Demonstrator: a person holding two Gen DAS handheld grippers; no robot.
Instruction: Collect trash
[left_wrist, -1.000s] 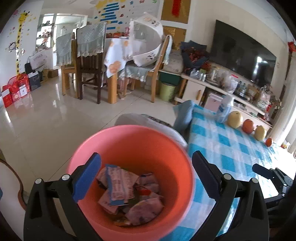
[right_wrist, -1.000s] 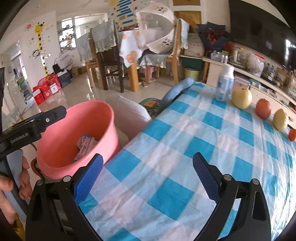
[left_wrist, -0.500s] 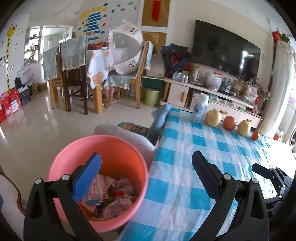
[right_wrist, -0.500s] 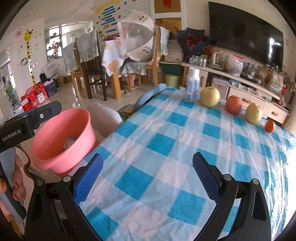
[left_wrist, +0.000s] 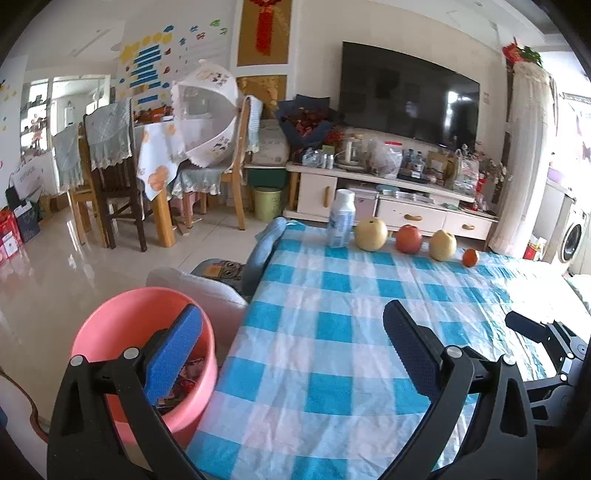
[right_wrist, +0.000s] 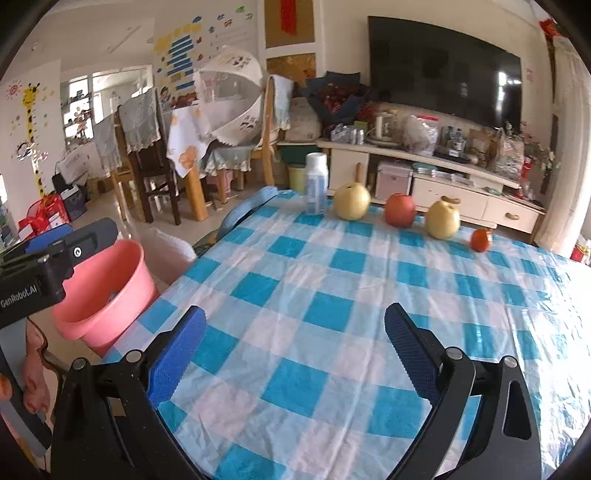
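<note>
- Left gripper (left_wrist: 291, 339): jaws spread wide and empty, above the near edge of the checked tablecloth (left_wrist: 351, 314).
- Pink bucket (left_wrist: 122, 317) stands on the floor off the table's edge at 8 o'clock; only the left wrist view shows the wrappers (left_wrist: 188, 373) inside it.
- Right gripper (right_wrist: 295, 339): released, nothing held, over the cloth.
- The right wrist view alone shows the person's fingers (right_wrist: 35, 387) at 8 o'clock.
- At 12 o'clock a white bottle (right_wrist: 316, 188) and four fruits (right_wrist: 400, 209) line the far edge.
</note>
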